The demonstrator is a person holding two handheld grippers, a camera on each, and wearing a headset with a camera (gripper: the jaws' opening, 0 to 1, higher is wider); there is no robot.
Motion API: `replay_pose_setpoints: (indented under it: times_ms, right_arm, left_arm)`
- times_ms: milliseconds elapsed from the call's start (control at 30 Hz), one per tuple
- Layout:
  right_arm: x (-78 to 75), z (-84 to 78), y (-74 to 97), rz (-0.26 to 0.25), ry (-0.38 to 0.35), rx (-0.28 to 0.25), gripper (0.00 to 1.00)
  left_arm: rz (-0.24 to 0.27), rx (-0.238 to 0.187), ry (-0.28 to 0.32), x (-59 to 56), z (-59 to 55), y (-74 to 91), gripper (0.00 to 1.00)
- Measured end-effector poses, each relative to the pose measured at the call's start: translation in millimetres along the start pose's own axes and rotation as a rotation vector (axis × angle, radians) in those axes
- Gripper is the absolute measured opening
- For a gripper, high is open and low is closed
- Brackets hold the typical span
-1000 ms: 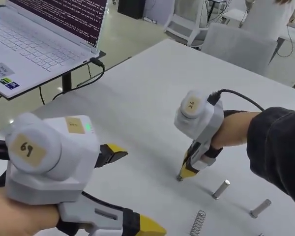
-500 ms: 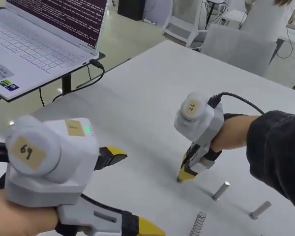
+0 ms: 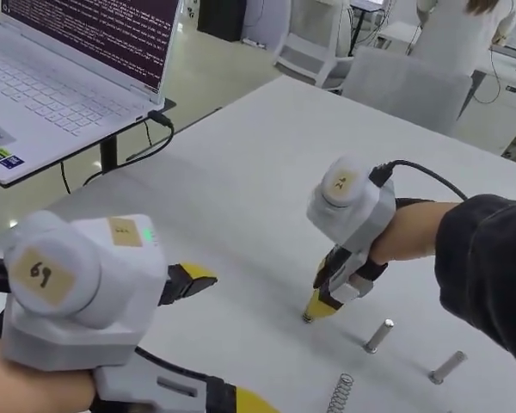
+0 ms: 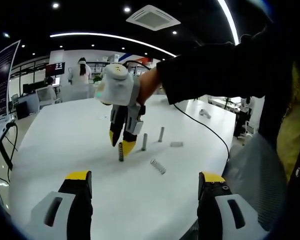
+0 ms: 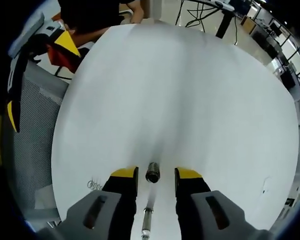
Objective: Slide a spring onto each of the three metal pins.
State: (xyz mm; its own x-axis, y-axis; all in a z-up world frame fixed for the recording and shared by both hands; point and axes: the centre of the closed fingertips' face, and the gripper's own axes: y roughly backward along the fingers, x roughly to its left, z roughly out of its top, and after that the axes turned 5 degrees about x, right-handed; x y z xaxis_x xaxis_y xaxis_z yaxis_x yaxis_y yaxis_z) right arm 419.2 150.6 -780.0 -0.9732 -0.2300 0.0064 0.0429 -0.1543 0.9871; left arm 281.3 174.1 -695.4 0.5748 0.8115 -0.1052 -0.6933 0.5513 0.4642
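My right gripper (image 3: pixel 314 308) points down at the table, its yellow tips on either side of an upright pin with a spring (image 4: pixel 121 151) on it. In the right gripper view the spring's top (image 5: pixel 153 172) sits between the jaws with a small gap on each side, so the gripper (image 5: pixel 155 175) is open. Two bare pins (image 3: pixel 378 335) (image 3: pixel 451 366) stand to the right. One loose spring (image 3: pixel 340 391) lies near the front, and another (image 4: pixel 176 144) lies past the pins. My left gripper (image 3: pixel 219 340) hovers open and empty at the front left.
An open laptop (image 3: pixel 60 77) sits on a stand beyond the table's left edge, with a cable hanging from it. A grey chair (image 3: pixel 408 82) stands at the far side. The white table (image 3: pixel 241 172) has free room left of the pins.
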Motion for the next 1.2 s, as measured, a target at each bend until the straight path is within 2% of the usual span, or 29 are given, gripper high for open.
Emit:
replay_pose_setpoints:
  times_ms: [300,567,767,833,1000,1200]
  right_arm:
    - [-2.6,2.4,20.6,-0.043,-0.028,-0.062,0.28]
    - [-0.1,-0.1,41.7,-0.075,-0.038,-0.089,0.28]
    - [4.0,-7.1,58.2,-0.094,-0.052,-0.102,0.28]
    - [7.6,-7.3,65.9,-0.093,-0.067,-0.125,0.28]
    - [15.5,-14.6,84.9,-0.134,-0.078,-0.158,0.29]
    - [21.6,-23.9,98.7,-0.172,-0.093,-0.200,0.29]
  left_arm:
    - [-0.011,0.005,-0.020,-2.1,4.9,-1.9,0.85]
    - [-0.024,0.012,-0.042,-4.6,11.5,-3.6,0.84]
    - [-0.033,0.014,-0.057,-5.6,17.5,-4.1,0.84]
    - [-0.038,0.013,-0.064,-6.7,20.7,-5.2,0.84]
    - [-0.053,0.013,-0.086,-11.6,28.7,-8.8,0.84]
    - [-0.068,0.015,-0.096,-15.7,31.3,-12.1,0.84]
